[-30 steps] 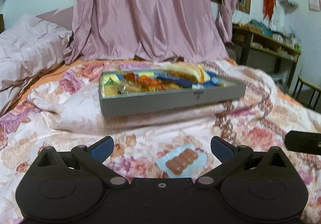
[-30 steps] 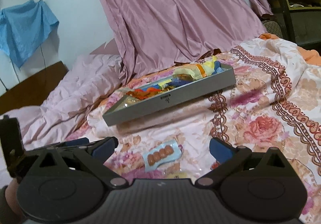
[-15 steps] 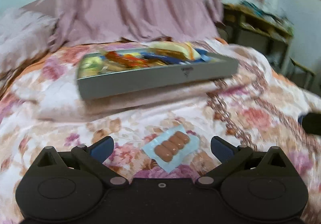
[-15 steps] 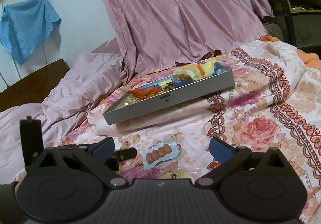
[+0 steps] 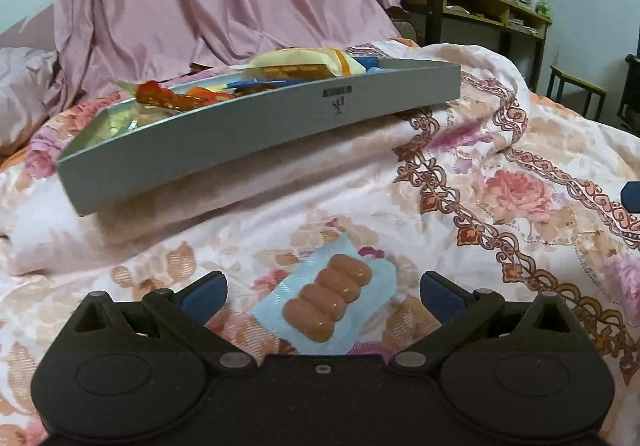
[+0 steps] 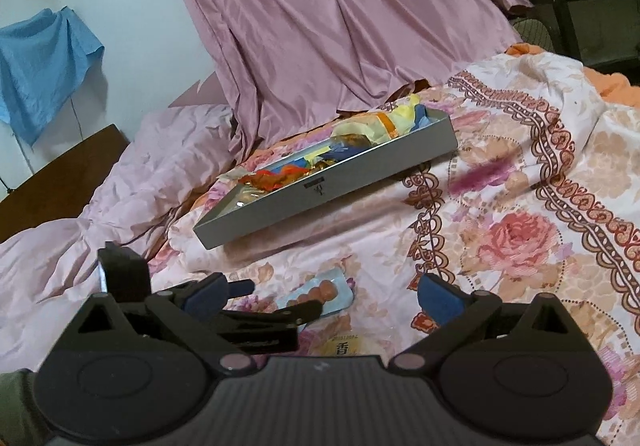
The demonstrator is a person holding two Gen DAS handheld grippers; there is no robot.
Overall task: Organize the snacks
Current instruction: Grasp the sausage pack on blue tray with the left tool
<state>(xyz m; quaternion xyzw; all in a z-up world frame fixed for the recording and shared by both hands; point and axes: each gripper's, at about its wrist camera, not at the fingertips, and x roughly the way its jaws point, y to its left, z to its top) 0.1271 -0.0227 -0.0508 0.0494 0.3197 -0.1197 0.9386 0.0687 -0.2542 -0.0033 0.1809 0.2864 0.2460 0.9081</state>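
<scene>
- Here, floral bedspread covers the bed, soft and lumpy; plenty of bare cloth toward its right edge.
- Grey tray, heaped with snacks, sits tilted on a fold nearer the head of the bed.
- Left gripper: jaws spread wide, empty, straddling the sausage packet lying loose below the tray.
- Right gripper: agape, empty, just beside.
- Judgement: lower squarely, pinch the packet's flat edges, lift clear over the tray's near wall.

one grey tray, one sausage packet, two tools
</scene>
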